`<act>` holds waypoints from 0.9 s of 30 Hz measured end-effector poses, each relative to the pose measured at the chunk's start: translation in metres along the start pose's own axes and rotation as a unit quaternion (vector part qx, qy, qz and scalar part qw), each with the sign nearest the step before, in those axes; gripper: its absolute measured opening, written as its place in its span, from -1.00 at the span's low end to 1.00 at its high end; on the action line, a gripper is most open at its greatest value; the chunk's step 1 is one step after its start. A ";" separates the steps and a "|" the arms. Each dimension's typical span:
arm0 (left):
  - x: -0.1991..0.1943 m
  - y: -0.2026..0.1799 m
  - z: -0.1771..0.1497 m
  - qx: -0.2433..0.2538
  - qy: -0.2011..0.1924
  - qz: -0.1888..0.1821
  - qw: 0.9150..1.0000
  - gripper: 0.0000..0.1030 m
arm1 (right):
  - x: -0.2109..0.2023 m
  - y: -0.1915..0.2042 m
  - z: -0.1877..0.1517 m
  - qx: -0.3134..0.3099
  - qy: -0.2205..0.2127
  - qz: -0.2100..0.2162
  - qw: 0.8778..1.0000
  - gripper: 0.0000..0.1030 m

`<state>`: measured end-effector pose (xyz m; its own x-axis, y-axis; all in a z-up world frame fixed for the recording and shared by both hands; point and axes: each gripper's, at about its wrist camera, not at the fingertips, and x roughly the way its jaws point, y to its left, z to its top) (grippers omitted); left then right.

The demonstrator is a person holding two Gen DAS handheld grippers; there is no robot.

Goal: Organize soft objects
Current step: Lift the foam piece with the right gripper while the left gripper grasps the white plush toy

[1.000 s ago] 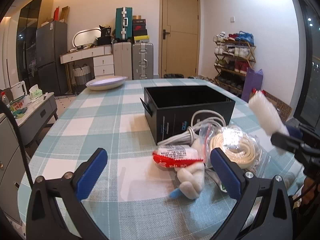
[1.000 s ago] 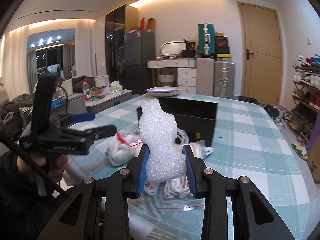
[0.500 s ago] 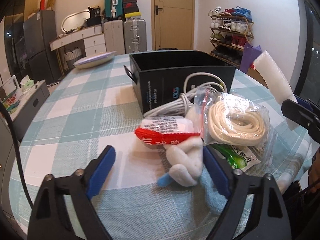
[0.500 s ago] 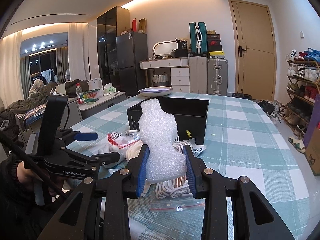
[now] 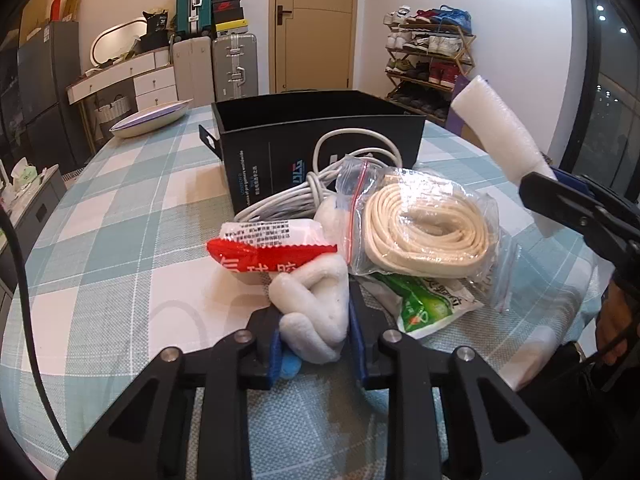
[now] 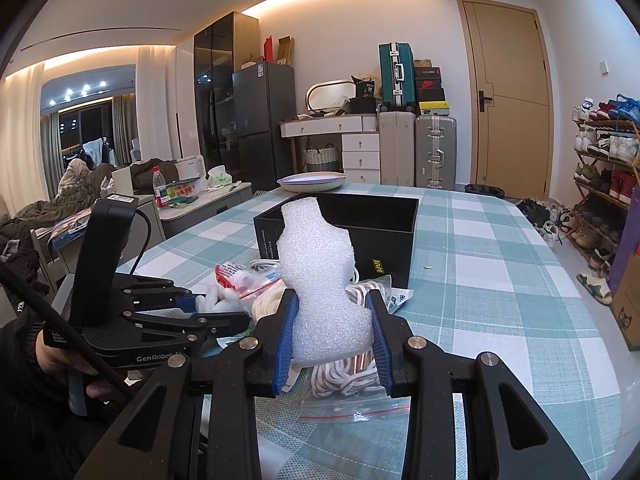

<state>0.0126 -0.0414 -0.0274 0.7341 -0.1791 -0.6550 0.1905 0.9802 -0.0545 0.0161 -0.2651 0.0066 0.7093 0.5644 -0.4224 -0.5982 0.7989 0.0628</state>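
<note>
Left gripper (image 5: 316,334): closed on a white plush toy (image 5: 312,312), lower centre of the left wrist view, blue pads pressing both its sides
Plush toy: rests on the checked counter (image 5: 120,208) at the near edge of the pile, touching a red-and-white packet (image 5: 272,246) just behind it
Right gripper (image 6: 332,336): clamped on a white foam piece (image 6: 316,276) that stands upright between its pads, centre of the right wrist view
Foam piece: held above the pile, in front of the black box (image 6: 360,228)
Black box: open-topped, centre of both views, behind the pile
Pile: bagged cream strap coil (image 5: 424,232) right of the packet, white cable (image 5: 320,184) against the box wall, green packet (image 5: 428,304) under the bag
Plate (image 5: 150,118): upper left of the left wrist view, far on the counter, well apart from the box
</note>
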 end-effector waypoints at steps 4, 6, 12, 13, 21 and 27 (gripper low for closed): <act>-0.011 -0.003 0.001 0.003 -0.014 -0.008 1.000 -0.54 | 0.000 -0.001 0.000 0.000 -0.001 0.000 1.000 -0.34; -0.017 -0.003 0.002 0.000 -0.020 -0.012 1.000 -0.55 | 0.000 -0.001 0.000 0.000 -0.002 -0.001 1.000 -0.34; -0.031 -0.003 0.003 0.000 -0.029 -0.028 0.999 -0.55 | -0.002 -0.004 0.003 0.008 -0.007 -0.004 1.000 -0.34; -0.033 -0.004 0.003 0.001 -0.031 -0.030 0.999 -0.55 | -0.003 -0.004 0.003 0.010 -0.008 -0.004 1.000 -0.34; -0.050 -0.015 0.010 0.020 -0.053 -0.042 0.998 -0.55 | -0.009 -0.013 0.012 0.036 -0.022 0.004 0.999 -0.34; -0.056 -0.011 0.023 0.018 -0.066 -0.033 0.997 -0.55 | -0.006 -0.014 0.022 0.035 -0.018 -0.001 0.999 -0.34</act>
<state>-0.0153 -0.0441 0.0275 0.7983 -0.2558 -0.5453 0.2637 0.9624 -0.0654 0.0286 -0.2755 0.0279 0.7242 0.5682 -0.3908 -0.5696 0.8123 0.1255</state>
